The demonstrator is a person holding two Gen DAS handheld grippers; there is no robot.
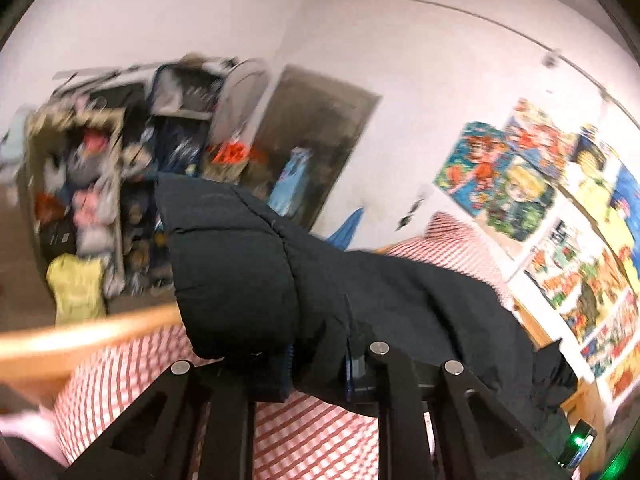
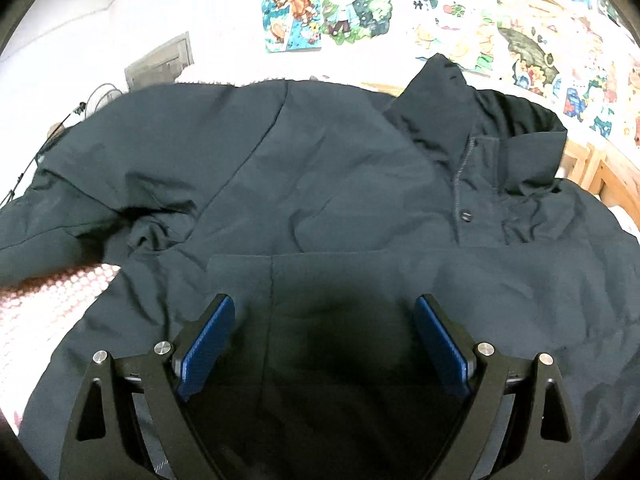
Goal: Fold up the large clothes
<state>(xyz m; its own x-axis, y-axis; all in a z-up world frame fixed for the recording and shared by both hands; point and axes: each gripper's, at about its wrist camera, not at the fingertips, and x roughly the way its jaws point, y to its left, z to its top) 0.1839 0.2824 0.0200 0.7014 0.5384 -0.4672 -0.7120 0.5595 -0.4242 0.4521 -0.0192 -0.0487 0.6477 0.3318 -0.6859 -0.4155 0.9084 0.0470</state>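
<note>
Gripping a thick fold of the dark jacket (image 1: 256,264), the left gripper (image 1: 316,364) has its blue pads (image 1: 285,372) pinched on the cloth, which rises toward 11 o'clock in the left wrist view and trails off toward 3 o'clock. Under it lies a red-and-white checked sheet (image 1: 320,440), with a wooden rail (image 1: 92,332) at 9 o'clock. At 10 o'clock stands a blurred, cluttered shelf (image 1: 100,184); a door (image 1: 316,140) sits near 12 o'clock, and posters (image 1: 532,184) cover the wall at 3 o'clock.

In the right wrist view the jacket (image 2: 320,184) is spread nearly flat across the frame, one sleeve (image 2: 60,216) running off at 9 o'clock and the collar (image 2: 472,120) standing up at 1 o'clock, a snap (image 2: 466,216) just below it. The right gripper (image 2: 324,316) hovers at 6 o'clock over the jacket's lower part with jaws wide apart, blue pads (image 2: 208,344) bare and nothing between them. A pink knitted blanket (image 2: 44,304) shows at 8 o'clock. Posters (image 2: 324,4) line the wall at 12 o'clock.
</note>
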